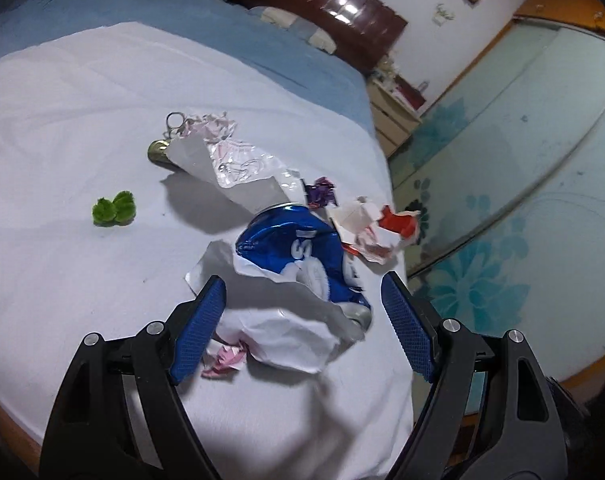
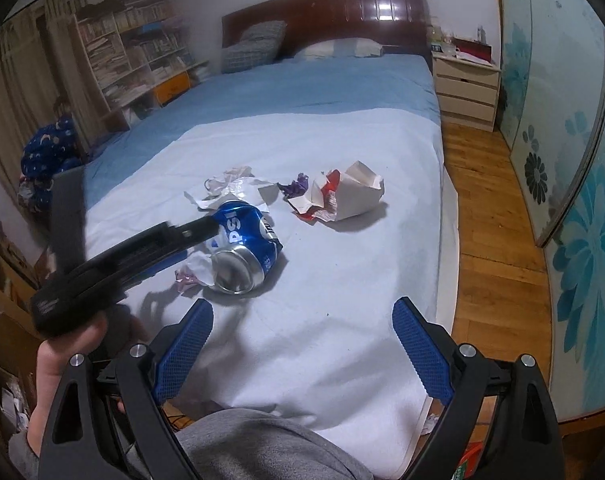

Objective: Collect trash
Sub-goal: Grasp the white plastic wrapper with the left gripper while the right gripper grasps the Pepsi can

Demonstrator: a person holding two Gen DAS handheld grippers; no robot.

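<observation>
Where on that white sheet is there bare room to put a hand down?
Bare: left of the green fluff, and between the crushed blue can and the right gripper. Crowded: around the can, white paper and torn red-white carton.

My left gripper [image 1: 302, 312] jaws spread wide, crushed blue can [image 1: 302, 256] and crumpled white paper [image 1: 286, 340] lying between them. Behind can: purple wrapper [image 1: 321, 195], torn red-white carton [image 1: 366, 228], clear plastic wrapper [image 1: 230, 160] crowd far side. Green fuzzy bits [image 1: 114, 210] well apart, bare white sheet [image 1: 70, 128] around them. My right gripper [image 2: 302, 340] over bare sheet, near side free. Left gripper arm crosses can's left flank.
</observation>
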